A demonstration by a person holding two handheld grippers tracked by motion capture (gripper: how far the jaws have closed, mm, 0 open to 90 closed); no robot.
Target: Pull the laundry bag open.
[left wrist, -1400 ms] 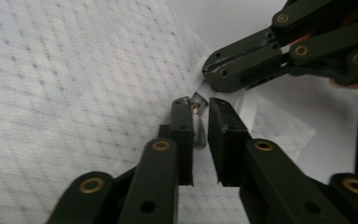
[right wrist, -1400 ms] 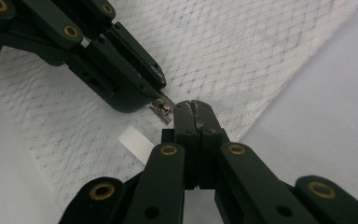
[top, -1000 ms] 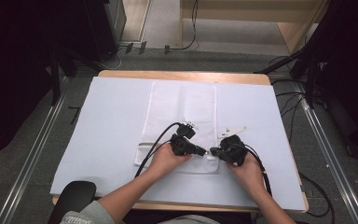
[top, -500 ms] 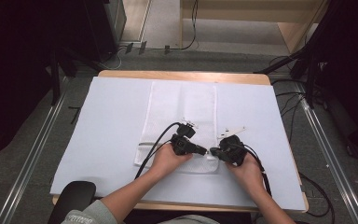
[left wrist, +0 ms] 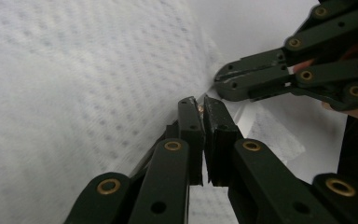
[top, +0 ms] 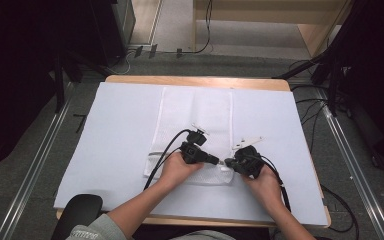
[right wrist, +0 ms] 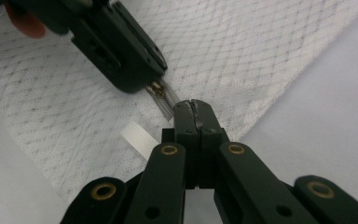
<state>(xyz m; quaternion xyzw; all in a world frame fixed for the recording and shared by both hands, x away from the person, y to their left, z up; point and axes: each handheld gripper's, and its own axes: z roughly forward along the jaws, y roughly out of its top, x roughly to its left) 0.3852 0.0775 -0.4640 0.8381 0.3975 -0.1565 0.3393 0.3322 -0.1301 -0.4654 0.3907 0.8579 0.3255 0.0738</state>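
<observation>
A white mesh bag (top: pixel 196 112) lies flat on the white table cover (top: pixel 115 135). Both grippers meet at its near right corner. My left gripper (top: pixel 219 161) comes in from the left, its jaws shut on the small brass zipper pull (right wrist: pixel 161 97), seen between the pads in the left gripper view (left wrist: pixel 199 100). My right gripper (top: pixel 228 163) faces it from the right. Its jaws (right wrist: pixel 192 108) are shut, pinching the bag's edge (right wrist: pixel 242 112) just beside the zipper. A white ribbon tab (right wrist: pixel 138 137) sticks out of the bag near that corner.
The wooden table edge (top: pixel 195 80) shows beyond the cover. Cables (top: pixel 167 150) trail from both grippers across the bag and the cover. A black chair part (top: pixel 77 215) sits at the near left. Metal floor rails (top: pixel 35 165) run along both sides.
</observation>
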